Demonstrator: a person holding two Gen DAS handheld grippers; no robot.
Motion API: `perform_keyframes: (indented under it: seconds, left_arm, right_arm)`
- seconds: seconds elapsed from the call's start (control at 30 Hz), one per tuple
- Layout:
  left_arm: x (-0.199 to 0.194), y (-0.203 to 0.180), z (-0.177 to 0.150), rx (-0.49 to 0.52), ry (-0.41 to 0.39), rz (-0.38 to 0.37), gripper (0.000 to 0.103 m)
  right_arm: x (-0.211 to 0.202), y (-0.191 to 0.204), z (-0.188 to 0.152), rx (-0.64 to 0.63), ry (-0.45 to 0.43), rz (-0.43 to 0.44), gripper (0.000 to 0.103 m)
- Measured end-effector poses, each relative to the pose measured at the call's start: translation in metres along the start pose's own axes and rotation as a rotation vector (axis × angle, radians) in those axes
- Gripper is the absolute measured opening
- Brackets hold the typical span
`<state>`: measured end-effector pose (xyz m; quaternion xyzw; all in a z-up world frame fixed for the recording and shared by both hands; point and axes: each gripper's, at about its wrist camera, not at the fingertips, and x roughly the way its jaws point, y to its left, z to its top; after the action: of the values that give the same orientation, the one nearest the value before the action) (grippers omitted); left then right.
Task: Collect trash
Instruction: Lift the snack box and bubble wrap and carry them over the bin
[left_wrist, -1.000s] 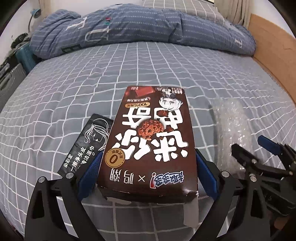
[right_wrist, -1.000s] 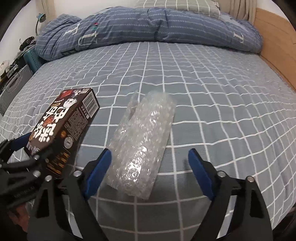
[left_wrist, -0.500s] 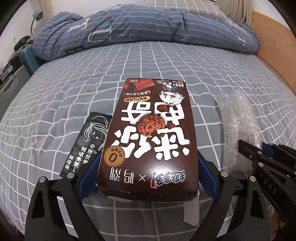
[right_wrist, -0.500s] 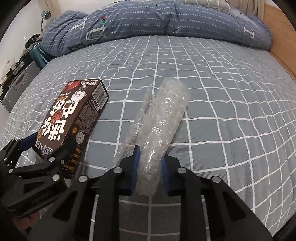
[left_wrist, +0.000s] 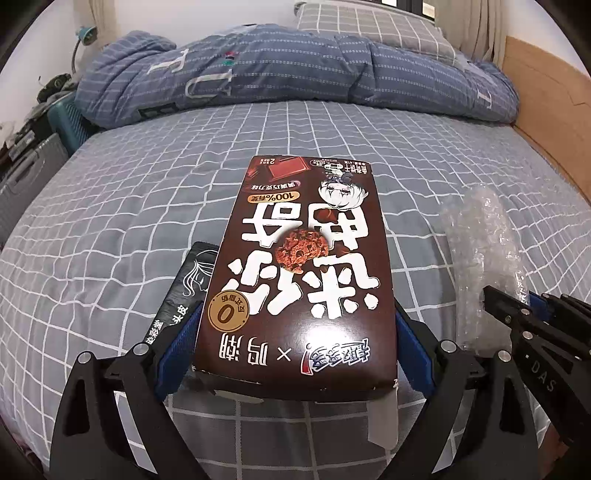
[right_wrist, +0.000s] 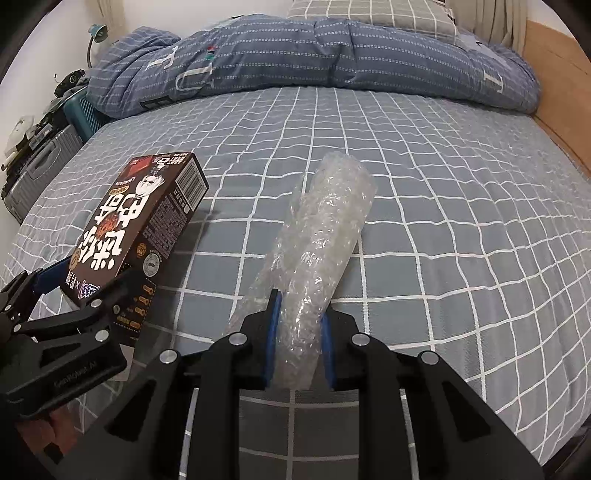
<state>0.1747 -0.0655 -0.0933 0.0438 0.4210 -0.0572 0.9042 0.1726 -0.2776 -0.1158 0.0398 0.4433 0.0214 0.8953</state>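
The left gripper (left_wrist: 295, 347) clamps the cookie box (left_wrist: 299, 269) and the right gripper (right_wrist: 300, 343) the bubble-wrap roll (right_wrist: 321, 236), both lifted (long axes running forward), leaving the black wrapper (left_wrist: 184, 288) nearest the left

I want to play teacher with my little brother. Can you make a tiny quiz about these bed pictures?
1. True or false: the left gripper is shut on the brown cardboard cookie box.
2. What does the right gripper squeeze? A) a blue pillow B) the clear bubble-wrap roll C) a lamp
3. Fill in: the flat black plastic wrapper lies on the checked grey ____.

Key: 1 true; 2 B; 3 bedsheet.
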Motion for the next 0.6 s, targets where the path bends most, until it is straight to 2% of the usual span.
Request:
perform_keyframes:
  seconds: [0.2,0.6]
  left_arm:
    - [-0.017,0.001,-0.006,-0.03,-0.028,0.001,0.09]
    - [-0.055,0.006,-0.022,-0.051,-0.044,-0.012,0.09]
  right_arm:
    - [-0.008,0.0,0.0,-0.011,-0.016,-0.024,0.019]
    - [-0.05,0.012,-0.009,-0.048,-0.087,-0.029,0.019]
